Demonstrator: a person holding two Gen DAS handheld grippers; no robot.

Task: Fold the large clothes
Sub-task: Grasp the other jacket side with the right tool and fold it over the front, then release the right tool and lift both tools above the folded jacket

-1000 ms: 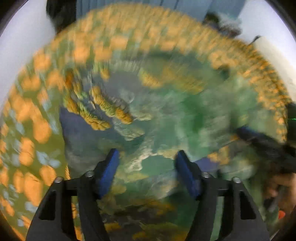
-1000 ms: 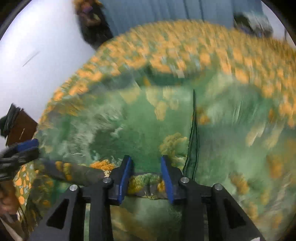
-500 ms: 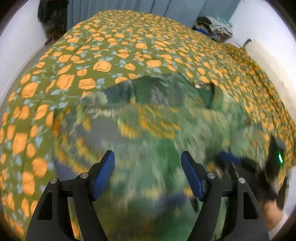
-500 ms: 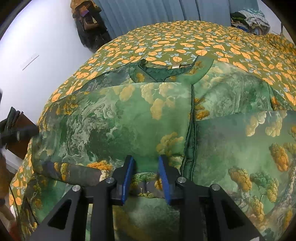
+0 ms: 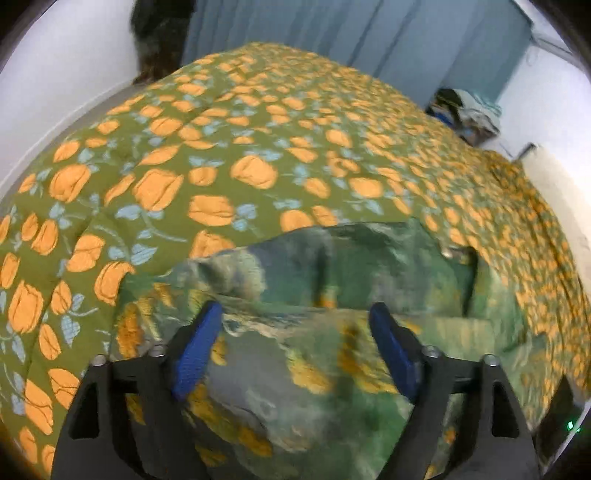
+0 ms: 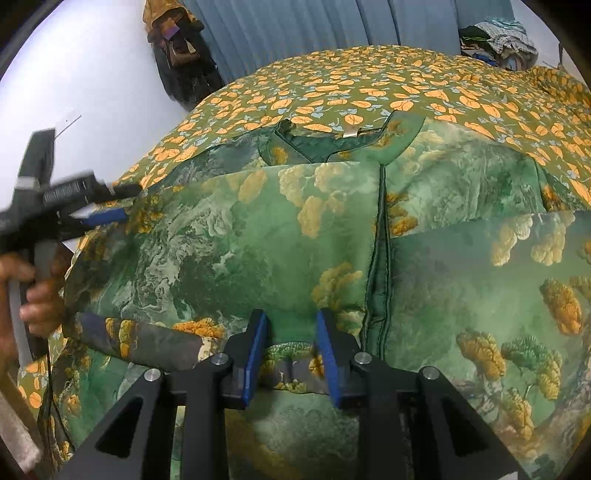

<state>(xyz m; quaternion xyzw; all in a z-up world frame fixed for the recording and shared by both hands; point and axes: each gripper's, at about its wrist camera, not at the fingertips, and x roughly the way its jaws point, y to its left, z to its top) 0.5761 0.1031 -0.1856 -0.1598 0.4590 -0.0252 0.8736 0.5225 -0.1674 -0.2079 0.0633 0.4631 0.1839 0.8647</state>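
Observation:
A large green garment (image 6: 258,240) printed with trees and yellow clouds lies spread on the bed, its left part folded over towards the middle seam. My right gripper (image 6: 291,321) is shut on a bunched fold of the garment's near edge, the cloth pinched between its blue pads. My left gripper (image 5: 295,314) hovers over the garment (image 5: 332,369) with its jaws opening wide and nothing pressed between them. In the right wrist view the left gripper (image 6: 118,203) shows at the garment's left edge, held by a hand (image 6: 40,302).
The bed cover (image 5: 221,166) is olive with orange flowers and reaches far beyond the garment. Blue curtains (image 6: 295,29) hang behind the bed. Dark bags (image 6: 177,48) hang at the back left, and a clothes pile (image 6: 495,37) sits at the back right. White walls flank the bed.
My left gripper has drawn back from the garment and its jaws have spread wider. The right gripper keeps its hold in the same place.

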